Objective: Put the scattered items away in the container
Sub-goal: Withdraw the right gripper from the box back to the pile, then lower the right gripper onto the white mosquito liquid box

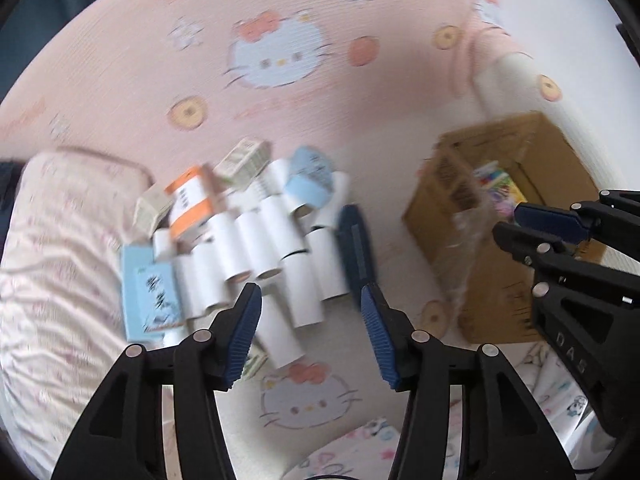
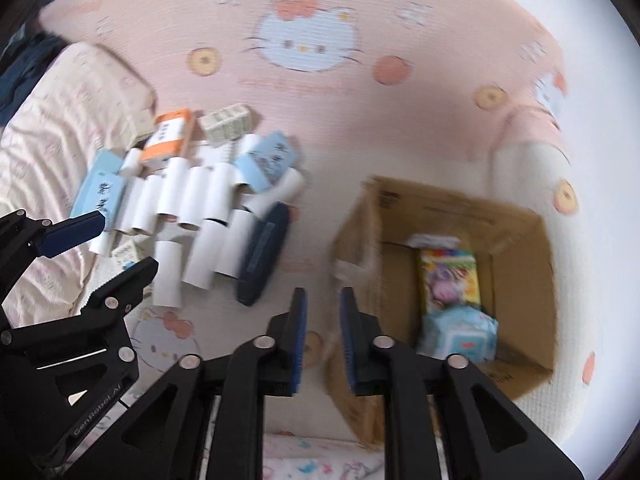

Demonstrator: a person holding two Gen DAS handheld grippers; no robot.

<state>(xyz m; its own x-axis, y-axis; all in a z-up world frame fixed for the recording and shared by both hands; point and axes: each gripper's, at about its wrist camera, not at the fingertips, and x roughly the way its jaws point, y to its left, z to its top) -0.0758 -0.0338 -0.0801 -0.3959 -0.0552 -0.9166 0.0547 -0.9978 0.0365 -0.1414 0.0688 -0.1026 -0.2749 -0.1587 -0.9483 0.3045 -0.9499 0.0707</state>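
My left gripper [image 1: 310, 330] has its fingers spread wide with nothing between them, and it hangs over the near end of the pile of white paper rolls [image 1: 256, 256]. My right gripper [image 2: 323, 344] has its fingers parted only a little, also with nothing held, and it hangs at the near left wall of the cardboard box [image 2: 520, 216].

Around the rolls lie small cartons: an orange and white carton [image 1: 190, 204], a light blue carton [image 1: 150, 300] at the left edge of the pile, another blue one [image 1: 308, 178] on top at the back, and a dark blue case [image 1: 356, 252] leaning at the right side. All this lies on the pink cartoon blanket [image 1: 160, 60], well apart from the box. Inside the box I see already a colourful packet [image 2: 448, 280] and a pale blue pack [image 2: 460, 336].

The risks, I think: the rolls are round and loosely stacked, so if I take one from below, the others can roll away. The pictures are blurred, so my aim can be bad. The box flap stands up and could catch a finger.
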